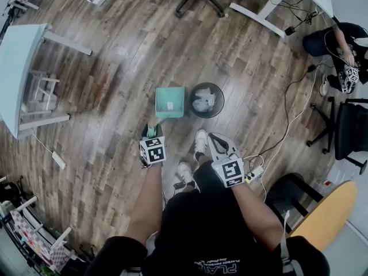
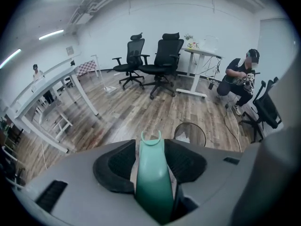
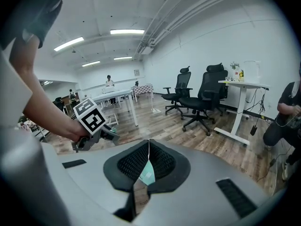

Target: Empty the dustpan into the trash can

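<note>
One dustpan (image 1: 170, 101) sits beside trash can (image 1: 206, 99), left tongs (image 1: 152, 131) parted.

I see my right tongs (image 3: 148, 145) pressed tip to tip on nothing, a sliver of teal dustpan (image 3: 147, 174) showing through the gap beneath them, and the left tongs (image 3: 112, 135) off to the left over the wooden floor (image 3: 164, 126).

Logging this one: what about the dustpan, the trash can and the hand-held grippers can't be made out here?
Dustpan: head view, too small to tell whether dirt is left on it.
Its tray: left gripper view, hidden behind the body of the left hand-held gripper; only the handle shows.
Trash can: head view, white contents too small to tell liner from paper; left gripper view, lower part cut off by that same body.
</note>
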A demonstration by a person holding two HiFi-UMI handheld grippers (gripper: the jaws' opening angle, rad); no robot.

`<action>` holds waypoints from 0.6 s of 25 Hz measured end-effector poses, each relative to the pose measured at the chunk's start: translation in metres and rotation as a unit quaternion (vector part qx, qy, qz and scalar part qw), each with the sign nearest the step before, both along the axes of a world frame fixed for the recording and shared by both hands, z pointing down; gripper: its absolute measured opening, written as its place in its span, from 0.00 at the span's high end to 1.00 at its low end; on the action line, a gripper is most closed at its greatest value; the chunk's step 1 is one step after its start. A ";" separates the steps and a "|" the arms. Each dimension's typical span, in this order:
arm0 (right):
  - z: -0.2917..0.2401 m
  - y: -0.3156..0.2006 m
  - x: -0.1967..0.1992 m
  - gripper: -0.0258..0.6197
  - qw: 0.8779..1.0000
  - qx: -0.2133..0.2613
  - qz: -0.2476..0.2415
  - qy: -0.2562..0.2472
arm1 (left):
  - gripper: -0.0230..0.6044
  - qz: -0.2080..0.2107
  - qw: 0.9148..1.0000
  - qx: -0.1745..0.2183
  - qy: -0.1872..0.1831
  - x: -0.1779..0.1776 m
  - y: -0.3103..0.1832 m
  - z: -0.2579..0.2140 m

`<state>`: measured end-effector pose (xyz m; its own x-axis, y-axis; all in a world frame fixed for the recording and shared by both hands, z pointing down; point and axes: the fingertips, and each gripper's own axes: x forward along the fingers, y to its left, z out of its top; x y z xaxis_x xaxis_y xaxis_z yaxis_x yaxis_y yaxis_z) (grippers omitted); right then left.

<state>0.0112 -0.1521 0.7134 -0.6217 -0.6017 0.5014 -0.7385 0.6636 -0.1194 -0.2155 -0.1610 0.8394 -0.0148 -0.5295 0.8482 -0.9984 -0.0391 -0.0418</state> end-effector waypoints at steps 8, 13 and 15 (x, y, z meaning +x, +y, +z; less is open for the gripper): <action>-0.032 0.011 -0.012 0.92 0.999 0.039 0.002 -0.010 | 0.63 0.014 0.998 0.066 -0.001 0.003 0.025 -0.062; -0.063 0.026 -0.025 0.92 0.997 0.074 0.006 -0.017 | 0.65 0.033 0.993 0.116 0.020 0.017 0.045 -0.115; -0.077 0.035 -0.028 0.92 0.996 0.088 0.010 -0.019 | 0.71 0.039 0.990 0.136 0.024 0.021 0.056 -0.136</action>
<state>-0.0165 -0.1174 0.6363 -0.6255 -0.6904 0.3635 -0.7488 0.6621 -0.0311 -0.1948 -0.1055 0.7032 0.0716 -0.7368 0.6723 -0.9938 -0.1103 -0.0150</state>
